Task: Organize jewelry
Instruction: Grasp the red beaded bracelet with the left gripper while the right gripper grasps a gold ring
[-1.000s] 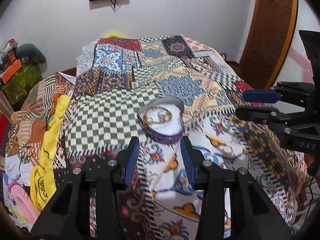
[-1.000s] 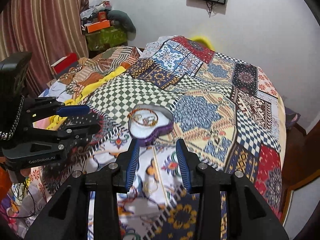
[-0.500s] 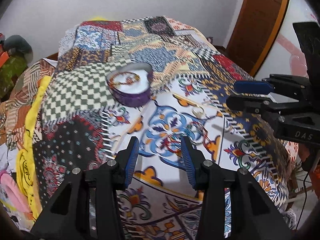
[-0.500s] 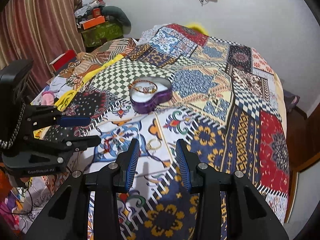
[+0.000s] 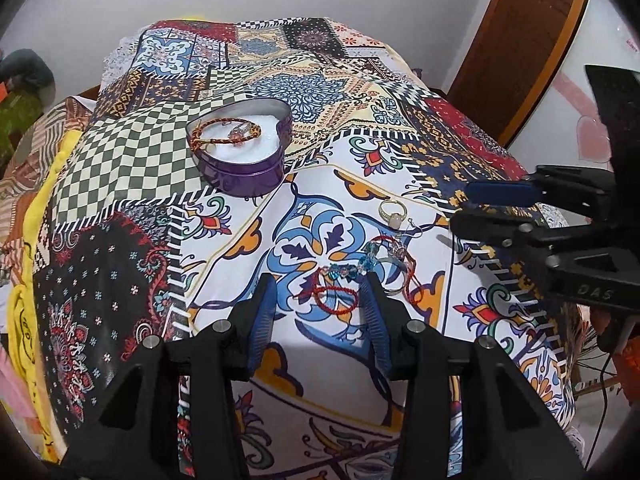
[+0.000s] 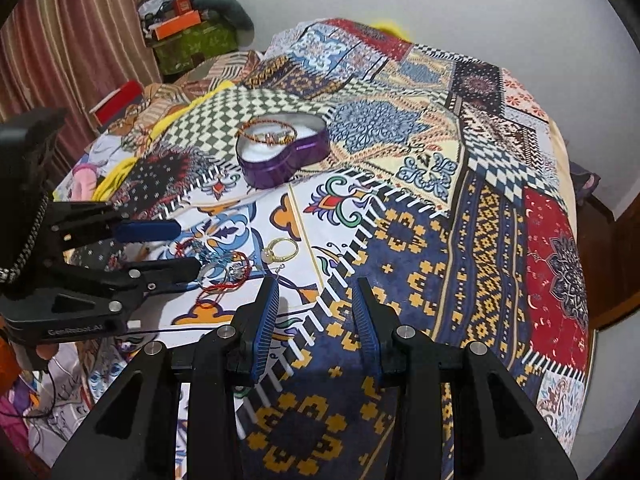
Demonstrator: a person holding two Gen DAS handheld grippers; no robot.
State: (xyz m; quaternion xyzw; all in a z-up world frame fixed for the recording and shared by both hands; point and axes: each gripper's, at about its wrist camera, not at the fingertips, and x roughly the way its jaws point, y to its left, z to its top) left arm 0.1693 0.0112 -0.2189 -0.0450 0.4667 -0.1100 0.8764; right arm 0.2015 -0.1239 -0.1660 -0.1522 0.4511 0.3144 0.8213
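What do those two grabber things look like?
Both are black plastic claws. The left gripper and right gripper each have two fingers lined with ridged blue pads and dotted with silver bolts. One is marked "DAS", the other "GenRobot.AI". A thin black cable hangs from the left one.

Each fisheye camera sat just behind its own tongs and looked forward and down over the patterned bed (image 5: 400, 92). The left view faced the wall from the bed's left side, close above the loose jewelry (image 5: 360, 268). The right view looked from further right. Both shared the purple heart tin (image 5: 244, 160) (image 6: 282, 156) and each other's tongs.
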